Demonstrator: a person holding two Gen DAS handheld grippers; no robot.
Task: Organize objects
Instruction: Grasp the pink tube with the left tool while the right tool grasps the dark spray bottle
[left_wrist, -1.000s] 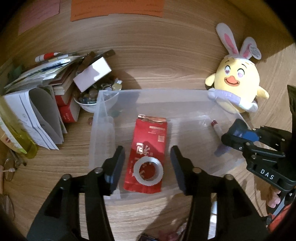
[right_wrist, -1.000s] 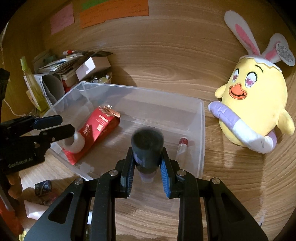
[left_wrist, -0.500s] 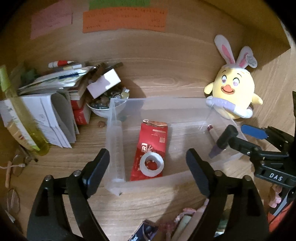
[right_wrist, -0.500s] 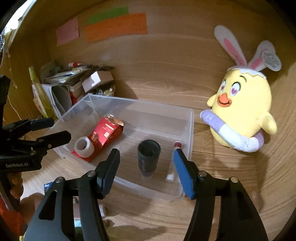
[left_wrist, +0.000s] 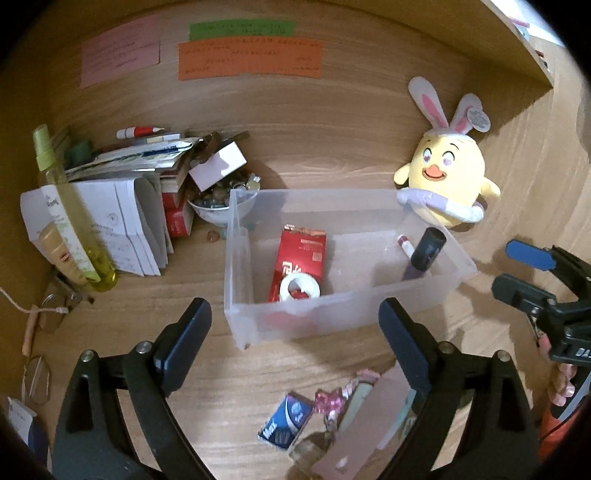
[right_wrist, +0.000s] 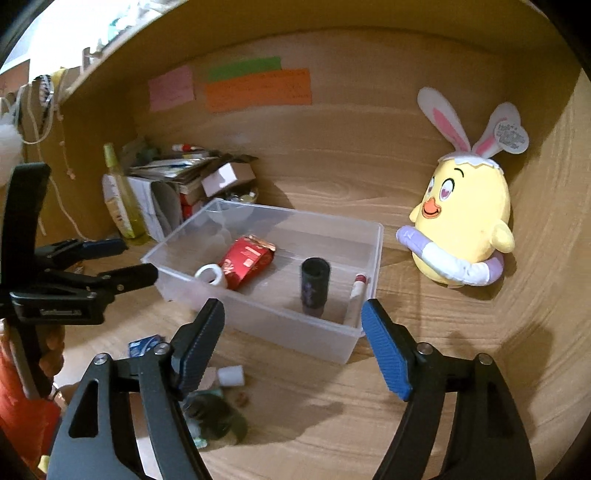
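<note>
A yellow bunny-eared plush (right_wrist: 465, 218) sits below coloured wall notes (right_wrist: 255, 88).

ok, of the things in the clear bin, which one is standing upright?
The dark cylinder, right of middle in the clear bin. The red packet, tape roll and red-capped tube all lie flat.

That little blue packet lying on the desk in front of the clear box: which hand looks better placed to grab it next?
Probably left. The blue packet lies between the open left gripper's fingers in its own view; the right gripper, also open, sees it off to its left.
</note>
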